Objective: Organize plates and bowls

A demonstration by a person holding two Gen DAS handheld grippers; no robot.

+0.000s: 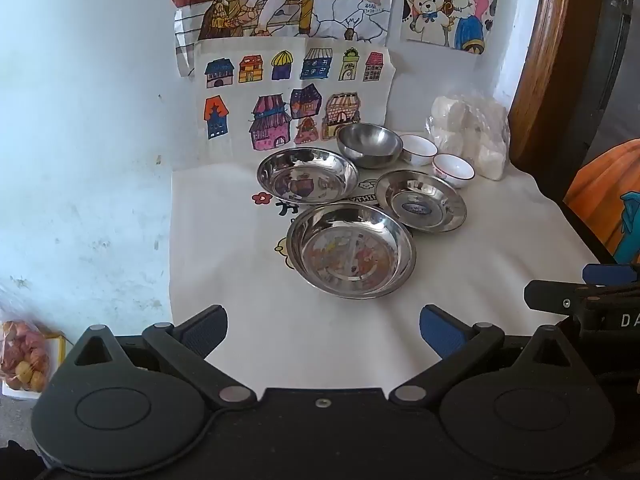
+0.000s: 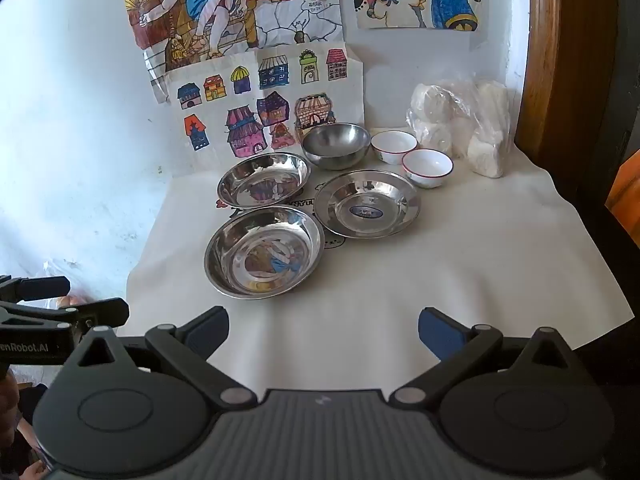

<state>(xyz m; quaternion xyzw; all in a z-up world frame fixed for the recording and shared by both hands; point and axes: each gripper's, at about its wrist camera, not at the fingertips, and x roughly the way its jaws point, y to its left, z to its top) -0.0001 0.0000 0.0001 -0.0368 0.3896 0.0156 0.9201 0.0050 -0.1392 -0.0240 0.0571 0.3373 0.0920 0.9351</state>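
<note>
Both the left gripper [image 1: 323,322] and the right gripper [image 2: 323,322] are held over the bare near strip of the cloth-covered counter [image 2: 460,272], fingers spread apart and empty. Three shiny steel plates [image 2: 264,252] are clustered mid-counter, touching or nearly so. A steel bowl [image 2: 336,145] and two white bowls [image 2: 427,167] are set behind them near the wall, beside a plastic bag [image 2: 464,128].
</note>
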